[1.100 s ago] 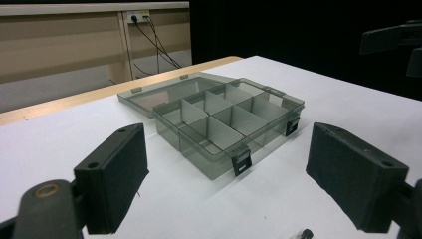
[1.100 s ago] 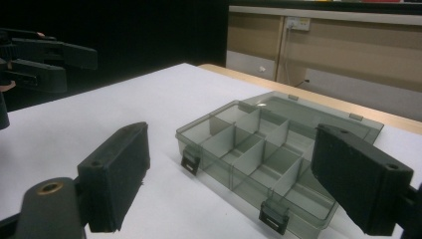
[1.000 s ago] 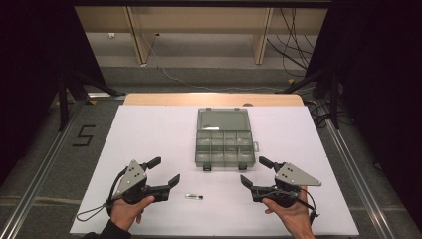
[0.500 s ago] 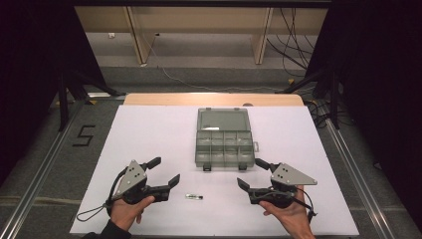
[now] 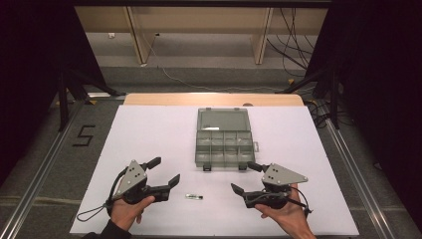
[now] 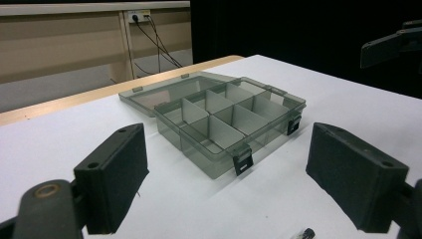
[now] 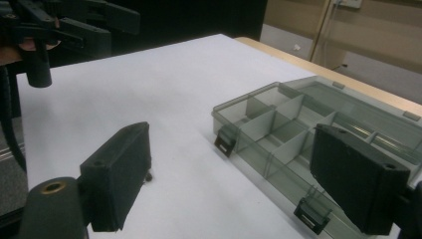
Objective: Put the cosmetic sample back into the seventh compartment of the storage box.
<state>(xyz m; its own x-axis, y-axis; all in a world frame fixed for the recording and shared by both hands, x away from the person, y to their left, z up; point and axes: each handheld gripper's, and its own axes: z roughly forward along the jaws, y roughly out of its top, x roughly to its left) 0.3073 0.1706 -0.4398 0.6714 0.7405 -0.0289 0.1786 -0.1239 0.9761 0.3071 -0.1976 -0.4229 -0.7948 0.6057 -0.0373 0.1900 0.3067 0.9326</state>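
Two grippers rest on the table (image 5: 149, 129), jaws spread and empty: left gripper (image 5: 166, 174), right gripper (image 5: 245, 178). Between them lies a small vial (image 5: 194, 196). The open box (image 5: 223, 144) sits just beyond.

The small cylindrical item (image 5: 194, 196) between your two grippers is too small to identify; in your left gripper view it is cut off by the bottom edge, just inside the right-hand jaw. In your right gripper view, the organizer box (image 7: 318, 144) runs off the right edge behind the right-hand jaw.
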